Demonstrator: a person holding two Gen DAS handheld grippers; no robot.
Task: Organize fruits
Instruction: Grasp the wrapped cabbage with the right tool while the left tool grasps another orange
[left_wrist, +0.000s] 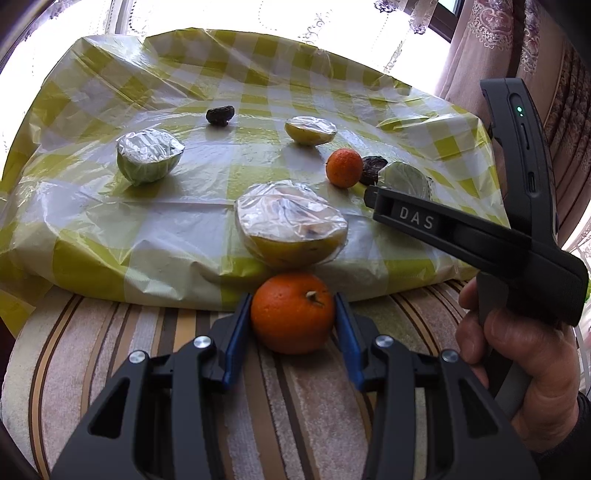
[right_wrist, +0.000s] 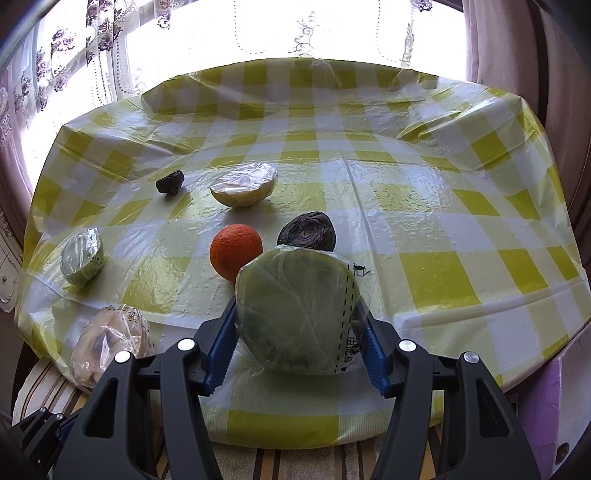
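My left gripper (left_wrist: 293, 314) is shut on an orange (left_wrist: 291, 314), held over the striped cloth just before the table's near edge. My right gripper (right_wrist: 299, 328) is shut on a plastic-wrapped green fruit half (right_wrist: 297, 312), held over the checked tablecloth (right_wrist: 424, 206). On the table lie a second orange (right_wrist: 235, 251), a dark shrivelled fruit (right_wrist: 307, 232) behind the held half, another small dark fruit (right_wrist: 170, 181), and three more wrapped halves: one at the back (right_wrist: 245, 186), one at the left (right_wrist: 81, 260), one at the near-left edge (right_wrist: 109, 341). The right gripper also shows in the left wrist view (left_wrist: 369, 195).
The table carries a wrinkled yellow-and-white checked plastic cloth (left_wrist: 110, 221). A striped cloth (left_wrist: 110, 350) lies below its near edge. Curtains and a bright window (right_wrist: 258, 29) stand behind. A purple box (right_wrist: 554, 406) sits at the lower right.
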